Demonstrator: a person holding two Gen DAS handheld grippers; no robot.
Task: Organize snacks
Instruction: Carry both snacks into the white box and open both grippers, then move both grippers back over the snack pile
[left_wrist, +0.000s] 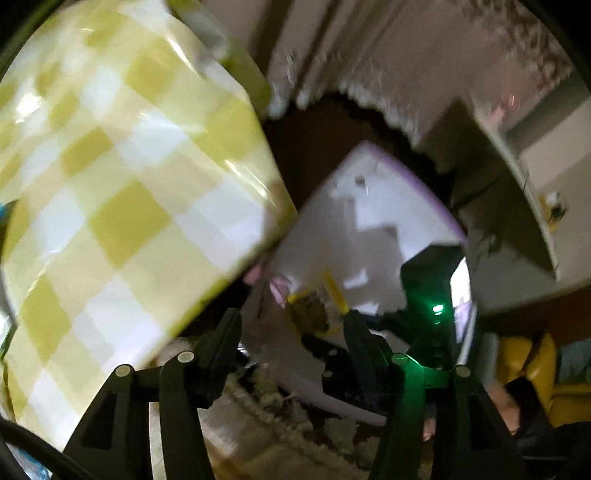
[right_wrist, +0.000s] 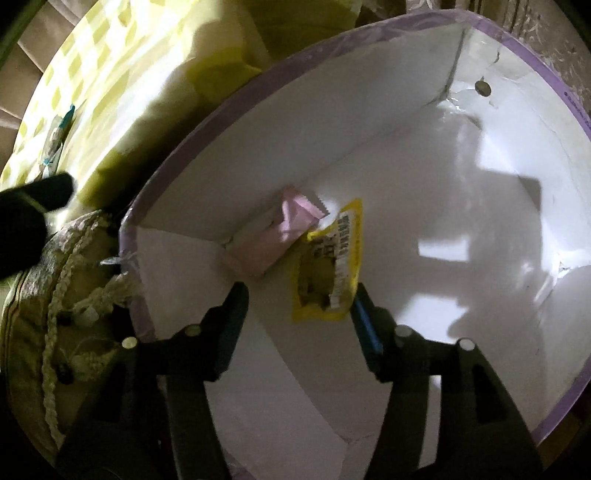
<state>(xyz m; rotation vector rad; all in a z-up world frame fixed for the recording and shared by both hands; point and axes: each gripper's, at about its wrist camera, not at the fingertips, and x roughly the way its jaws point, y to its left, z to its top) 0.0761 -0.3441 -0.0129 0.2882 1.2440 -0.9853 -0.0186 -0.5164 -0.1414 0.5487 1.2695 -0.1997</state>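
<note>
Snack packets lie inside the white box (right_wrist: 424, 229) with the lilac rim, close to its left wall: a yellow packet (right_wrist: 328, 266) and a pink packet (right_wrist: 273, 236), touching at one corner. Right gripper (right_wrist: 299, 299) hangs over them, jaws spread, nothing pinched; the yellow packet sits just past its fingertips. Left gripper (left_wrist: 291, 325) is spread and empty too, beside a yellow-checked cloth (left_wrist: 122, 192) covering the surface next to the box.
</note>
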